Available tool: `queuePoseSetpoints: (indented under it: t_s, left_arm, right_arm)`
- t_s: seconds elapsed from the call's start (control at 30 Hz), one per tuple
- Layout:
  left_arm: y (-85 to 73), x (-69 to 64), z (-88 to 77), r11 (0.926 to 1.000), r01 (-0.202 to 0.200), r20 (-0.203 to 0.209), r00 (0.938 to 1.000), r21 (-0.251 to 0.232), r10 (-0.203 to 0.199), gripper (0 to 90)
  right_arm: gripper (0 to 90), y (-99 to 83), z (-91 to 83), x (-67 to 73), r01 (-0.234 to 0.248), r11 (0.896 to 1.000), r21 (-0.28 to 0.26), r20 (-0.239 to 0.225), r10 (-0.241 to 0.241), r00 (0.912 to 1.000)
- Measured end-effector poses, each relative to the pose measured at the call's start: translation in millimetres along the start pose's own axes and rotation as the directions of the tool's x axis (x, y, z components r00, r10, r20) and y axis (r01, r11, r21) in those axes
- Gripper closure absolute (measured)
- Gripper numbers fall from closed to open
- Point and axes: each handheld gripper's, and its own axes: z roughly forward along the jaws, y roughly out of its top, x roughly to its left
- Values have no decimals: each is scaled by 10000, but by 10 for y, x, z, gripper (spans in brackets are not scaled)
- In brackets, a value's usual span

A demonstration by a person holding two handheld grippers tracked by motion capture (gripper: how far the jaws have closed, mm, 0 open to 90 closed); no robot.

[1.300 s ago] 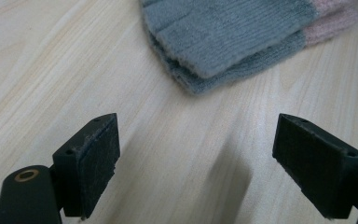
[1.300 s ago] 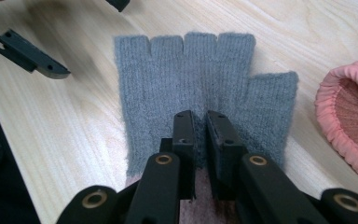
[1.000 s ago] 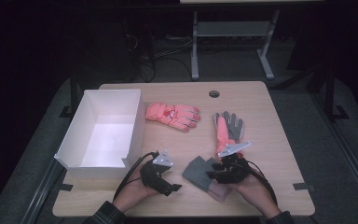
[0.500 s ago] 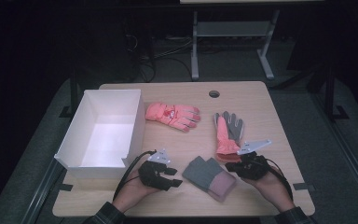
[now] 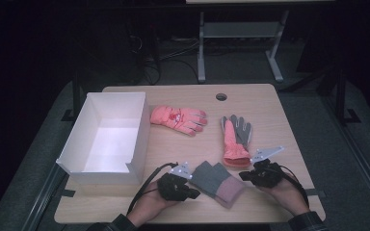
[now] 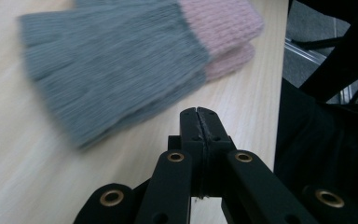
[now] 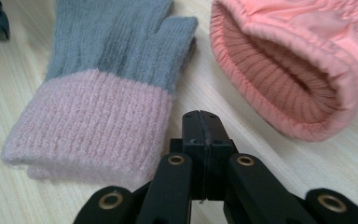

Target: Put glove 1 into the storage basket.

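A grey knit glove with a pink cuff (image 5: 218,182) lies flat near the table's front edge, between my two grippers. Just left of it rests my left gripper (image 5: 193,193), jaws shut and empty; the glove (image 6: 121,60) lies ahead of the jaws. To its right is my right gripper (image 5: 244,175), also shut on nothing, its tips just short of the pink cuff (image 7: 88,121). An orange ski glove (image 5: 234,139) lies palm up beyond the right gripper, its open cuff (image 7: 298,79) facing me. A second orange glove (image 5: 178,118) lies mid-table.
A white open box (image 5: 107,137) stands on the left part of the wooden table (image 5: 270,110). A round cable hole (image 5: 221,96) sits near the far edge. Beyond the table are a dark floor and a metal stand (image 5: 241,33).
My right gripper has let go of the grey glove and drawn back to the right. The glove now lies flat on the table. The left gripper has stayed nearly in place.
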Motion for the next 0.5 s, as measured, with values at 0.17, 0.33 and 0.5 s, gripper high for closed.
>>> queuePoseSetpoints:
  t_s: [0.17,0.33,0.5]
  left_arm:
    - [98,-4,167,9994,-114,-110,9999,326,118,896]
    - [124,30,207,9988,-44,-342,9994,479,61,896]
    - [123,98,192,9984,100,-576,9983,551,-68,896]
  right_arm:
    - [900,-4,47,14,43,9999,160,-157,-40,9999]
    - [900,-5,84,18,154,9994,306,-291,-146,9995]
    - [900,-4,107,27,102,9995,313,-500,-87,9987]
